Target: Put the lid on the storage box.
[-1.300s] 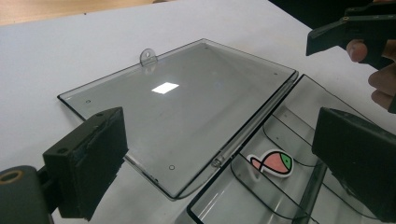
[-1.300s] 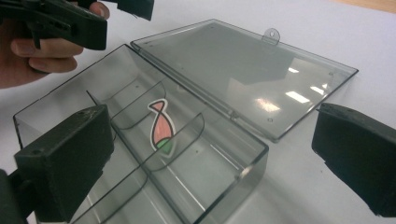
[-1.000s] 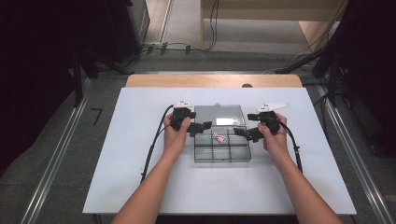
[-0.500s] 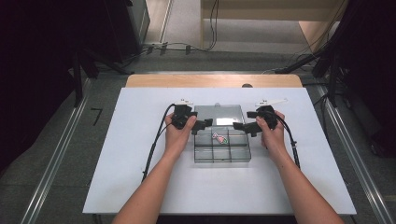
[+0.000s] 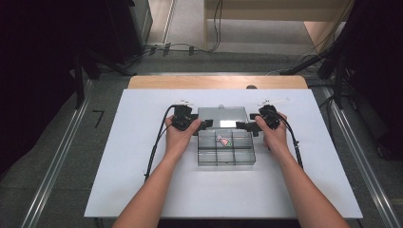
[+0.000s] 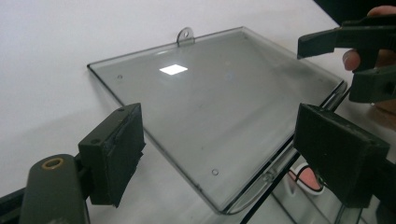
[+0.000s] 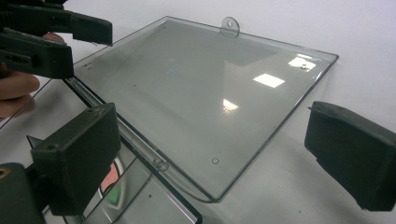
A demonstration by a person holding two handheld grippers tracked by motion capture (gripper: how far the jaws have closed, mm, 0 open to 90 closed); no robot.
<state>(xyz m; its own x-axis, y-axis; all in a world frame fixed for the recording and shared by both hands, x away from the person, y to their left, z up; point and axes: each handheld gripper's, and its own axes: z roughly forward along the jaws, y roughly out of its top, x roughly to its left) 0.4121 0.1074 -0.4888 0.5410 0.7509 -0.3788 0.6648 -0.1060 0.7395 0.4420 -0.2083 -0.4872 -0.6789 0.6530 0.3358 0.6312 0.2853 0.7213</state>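
White sheeting covers the desk (image 5: 142, 190), on which a clear plastic compartment box (image 5: 226, 152) is seen at the middle, its transparent lid (image 5: 222, 116) swung fully open and laid flat on the far side. Dark floor and cables are seen beyond the far edge of the desk.

The left gripper (image 5: 202, 125) is held at the left end of the hinge line, where lid and box meet, and the right gripper (image 5: 243, 126) is held at the right end, the two pointed toward each other across the box. A small pink-and-green item (image 5: 223, 140) is seen in a far compartment of the box, between the two grippers.

From the left gripper view, the lid (image 6: 215, 107) is shown lying between and beyond the fingers (image 6: 114, 151), which are spread wide; they have just been closing a little, though the pads are not pressed on anything. The near corner of the lid and the hinge are seen between them, apart from both pads.

From the right gripper view, the fingers (image 7: 79, 149) are likewise held wide apart, with the lid's (image 7: 201, 102) rounded corner lying between them and clear of both. The hang tab (image 7: 229, 24) on the lid's far edge is visible, and the left gripper (image 7: 70, 39) is seen farther off across the lid.
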